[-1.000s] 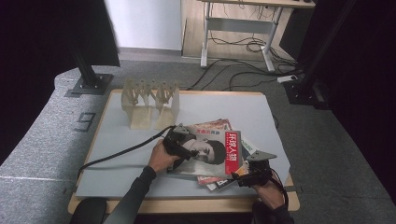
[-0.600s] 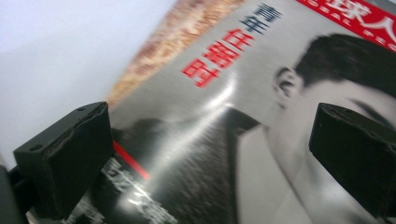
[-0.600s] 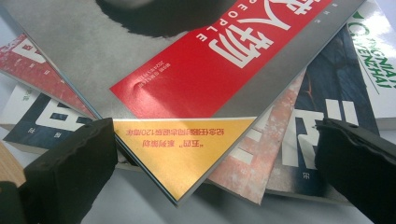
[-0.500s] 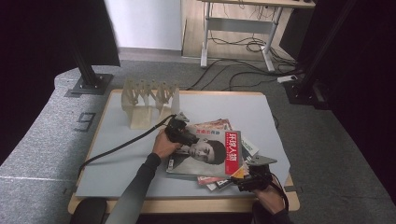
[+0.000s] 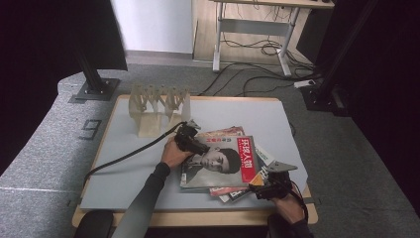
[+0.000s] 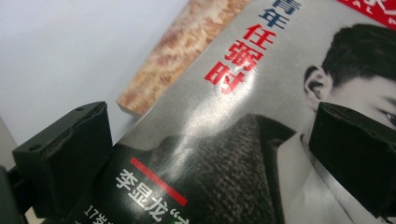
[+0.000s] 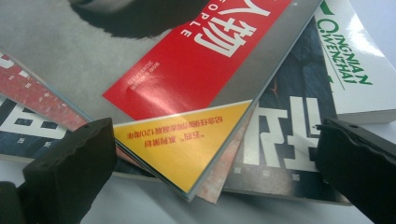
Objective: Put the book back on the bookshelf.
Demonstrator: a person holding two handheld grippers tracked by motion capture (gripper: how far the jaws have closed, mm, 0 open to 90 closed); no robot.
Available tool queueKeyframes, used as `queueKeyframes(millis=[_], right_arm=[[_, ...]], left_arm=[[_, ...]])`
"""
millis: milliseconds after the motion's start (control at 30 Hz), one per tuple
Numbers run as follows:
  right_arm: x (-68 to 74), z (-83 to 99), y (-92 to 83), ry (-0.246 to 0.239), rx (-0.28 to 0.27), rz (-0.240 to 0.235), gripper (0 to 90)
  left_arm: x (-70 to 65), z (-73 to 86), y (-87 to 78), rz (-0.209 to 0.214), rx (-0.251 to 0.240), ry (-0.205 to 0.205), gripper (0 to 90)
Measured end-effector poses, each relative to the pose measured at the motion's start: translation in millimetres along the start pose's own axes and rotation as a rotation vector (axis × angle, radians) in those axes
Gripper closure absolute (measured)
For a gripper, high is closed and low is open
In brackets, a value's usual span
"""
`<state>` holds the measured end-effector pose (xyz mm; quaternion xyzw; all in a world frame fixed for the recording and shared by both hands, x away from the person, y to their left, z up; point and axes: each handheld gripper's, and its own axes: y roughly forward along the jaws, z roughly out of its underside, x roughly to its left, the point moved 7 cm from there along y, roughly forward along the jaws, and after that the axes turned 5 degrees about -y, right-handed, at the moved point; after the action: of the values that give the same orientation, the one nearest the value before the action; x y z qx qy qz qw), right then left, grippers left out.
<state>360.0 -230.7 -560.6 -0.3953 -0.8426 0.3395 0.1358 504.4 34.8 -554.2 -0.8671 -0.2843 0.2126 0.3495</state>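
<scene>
A fanned stack of magazines lies at the table's right middle. The top magazine (image 5: pixel 218 161) has a grey portrait cover and a red band. My left gripper (image 5: pixel 198 146) is over its far-left corner, open; in the left gripper view the cover (image 6: pixel 224 116) lies between the spread jaws of the left gripper (image 6: pixel 210 163). My right gripper (image 5: pixel 257 188) is at the stack's near-right corner, open. In the right gripper view, the right gripper (image 7: pixel 215 172) straddles the top magazine's yellow corner (image 7: pixel 187 144), above a dark magazine (image 7: pixel 280 130).
A pale wooden rack (image 5: pixel 158 106) stands at the table's back left. The left gripper's black cable (image 5: pixel 129 153) trails across the grey table mat (image 5: pixel 124 173). A white book with green lettering (image 7: pixel 350 60) sticks out on the stack's right. A brownish magazine (image 6: pixel 173 56) lies under the top one.
My left gripper has moved away from the person, from the cover's left edge up to its far-left corner. The right gripper has barely shifted.
</scene>
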Motion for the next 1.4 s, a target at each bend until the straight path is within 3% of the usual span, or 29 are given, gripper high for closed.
queueKeyframes(millis=[133,267,367,567,933,1400], right_arm=[[-4.6,-1.3,-1.0,0.002,0.002,-0.005,0.0],[-16.0,-1.8,-3.8,0.006,0.004,0.046,0.0],[-24.0,-1.8,-3.8,0.021,0.005,0.058,0.0],[-41.8,-2.9,-1.3,0.045,-0.001,0.095,0.0],[-66.0,-13.2,7.9,0.046,0.011,0.160,0.0],[-98.2,-28.1,28.2,0.063,0.053,0.216,0.0]], left_arm=[[-6.5,5.6,-5.4,0.002,0.036,0.017,0.0],[-13.3,10.9,-9.6,0.008,0.060,0.036,0.0],[-19.1,15.2,-12.5,0.008,0.070,0.050,0.0],[-21.6,29.7,-19.7,0.055,0.036,0.005,0.0],[-36.5,50.7,-34.9,0.059,0.031,0.042,0.0],[-59.7,70.0,-41.8,0.106,0.006,0.042,0.0]])
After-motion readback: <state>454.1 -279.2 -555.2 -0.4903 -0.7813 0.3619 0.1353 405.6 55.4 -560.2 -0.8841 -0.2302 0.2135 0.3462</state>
